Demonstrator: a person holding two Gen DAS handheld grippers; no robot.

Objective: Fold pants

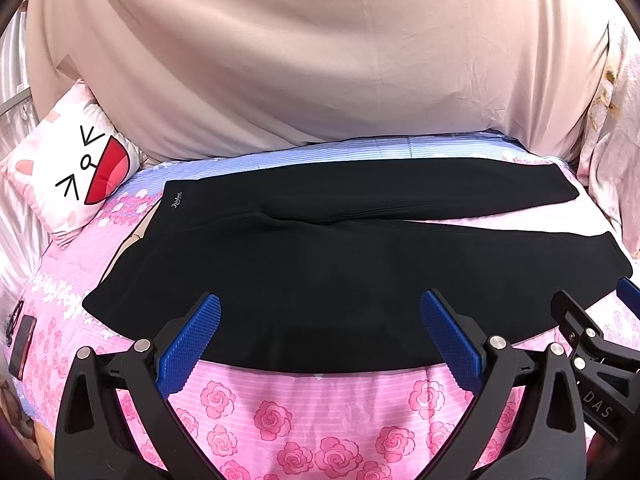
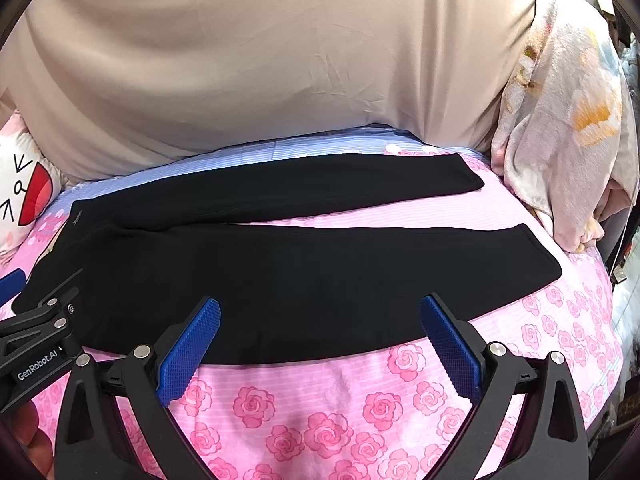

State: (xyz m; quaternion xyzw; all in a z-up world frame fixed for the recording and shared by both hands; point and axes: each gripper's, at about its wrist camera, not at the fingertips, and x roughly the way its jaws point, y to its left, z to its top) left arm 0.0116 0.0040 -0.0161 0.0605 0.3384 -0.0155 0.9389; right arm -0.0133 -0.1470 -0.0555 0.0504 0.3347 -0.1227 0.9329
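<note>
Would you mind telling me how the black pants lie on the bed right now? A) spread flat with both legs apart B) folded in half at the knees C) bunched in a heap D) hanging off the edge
A: the black pants lie flat on the rose-print bedspread, with a strip of pink showing between the two legs.

Pants (image 1: 320,248) lie flat across the bedspread (image 1: 304,412) — pillow (image 1: 68,168) left, waistband (image 1: 160,216) leftward.

Bed surroundings from my cameras

I see a pink rose-print bedspread (image 1: 304,412), a cartoon-face pillow (image 1: 68,168) at the bed's far left corner, a beige sheet (image 1: 300,52) along its far edge, and a floral blanket (image 2: 560,120) bunched at the far right corner.
</note>
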